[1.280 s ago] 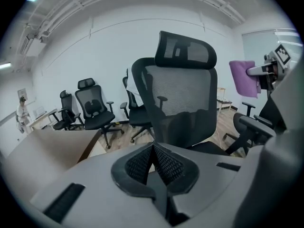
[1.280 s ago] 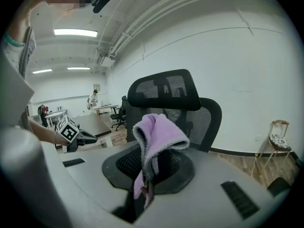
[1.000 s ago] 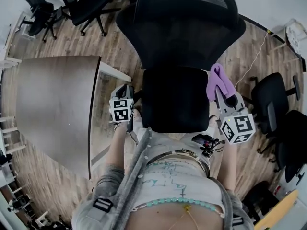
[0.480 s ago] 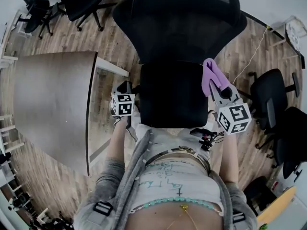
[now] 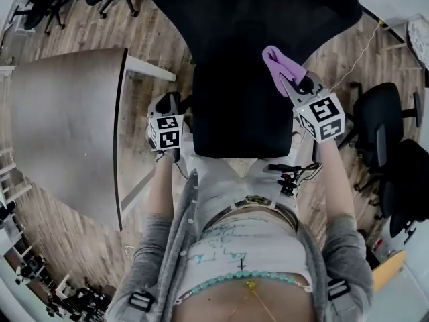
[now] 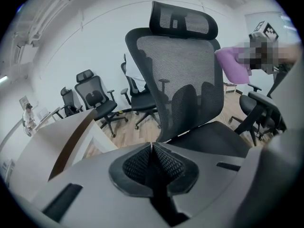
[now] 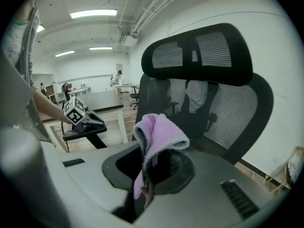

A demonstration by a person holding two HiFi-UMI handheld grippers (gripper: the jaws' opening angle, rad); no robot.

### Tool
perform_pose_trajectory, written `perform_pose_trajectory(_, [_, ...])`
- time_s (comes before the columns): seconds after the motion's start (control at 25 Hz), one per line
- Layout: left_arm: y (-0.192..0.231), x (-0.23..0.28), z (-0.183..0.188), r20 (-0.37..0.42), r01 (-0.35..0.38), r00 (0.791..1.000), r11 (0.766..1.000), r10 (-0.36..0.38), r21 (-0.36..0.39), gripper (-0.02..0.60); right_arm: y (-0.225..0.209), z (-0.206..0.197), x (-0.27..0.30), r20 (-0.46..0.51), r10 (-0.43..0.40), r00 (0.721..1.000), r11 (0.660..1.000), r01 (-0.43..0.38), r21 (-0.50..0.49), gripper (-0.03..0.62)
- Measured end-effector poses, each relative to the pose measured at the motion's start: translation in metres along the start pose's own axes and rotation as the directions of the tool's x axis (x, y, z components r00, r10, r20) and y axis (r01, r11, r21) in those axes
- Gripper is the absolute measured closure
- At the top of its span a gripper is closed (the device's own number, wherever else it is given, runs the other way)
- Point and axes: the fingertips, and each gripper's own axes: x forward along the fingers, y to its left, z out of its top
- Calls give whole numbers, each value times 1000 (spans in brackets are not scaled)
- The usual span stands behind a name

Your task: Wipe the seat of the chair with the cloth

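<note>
Head view: the right gripper pinches a purple cloth over the two o'clock corner of the seat of a black office chair, while the left gripper, jaws pressed together on nothing, hangs at the seat's nine o'clock edge.

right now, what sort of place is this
Probably an open office or meeting room: a black mesh-backed swivel chair in front, more black wheeled office chairs beyond it, a large grey curved-edge table, and ceiling strip lights.
</note>
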Motion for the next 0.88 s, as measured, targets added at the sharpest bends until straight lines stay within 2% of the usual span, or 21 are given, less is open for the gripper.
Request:
perform_pose_trajectory(0.28, [3, 1, 0, 9, 10, 1000, 1000, -10, 4, 578, 23, -19, 65, -94, 122, 988, 985, -133, -115, 546])
perform_pose_trajectory(0.4, [4, 4, -2, 9, 10, 1000, 1000, -10, 9, 578, 33, -34, 94, -126, 146, 981, 976, -164, -143, 546])
perform_pose_trajectory(0.72, [4, 6, -1, 8, 19, 1000, 1000, -19, 22, 578, 64, -80, 168, -179, 175, 968, 972, -198, -123, 546])
perform_pose_trajectory(0.88, [6, 5, -3, 11, 17, 1000, 1000, -18, 20, 578, 90, -111, 213, -222, 182, 958, 958, -224, -179, 546])
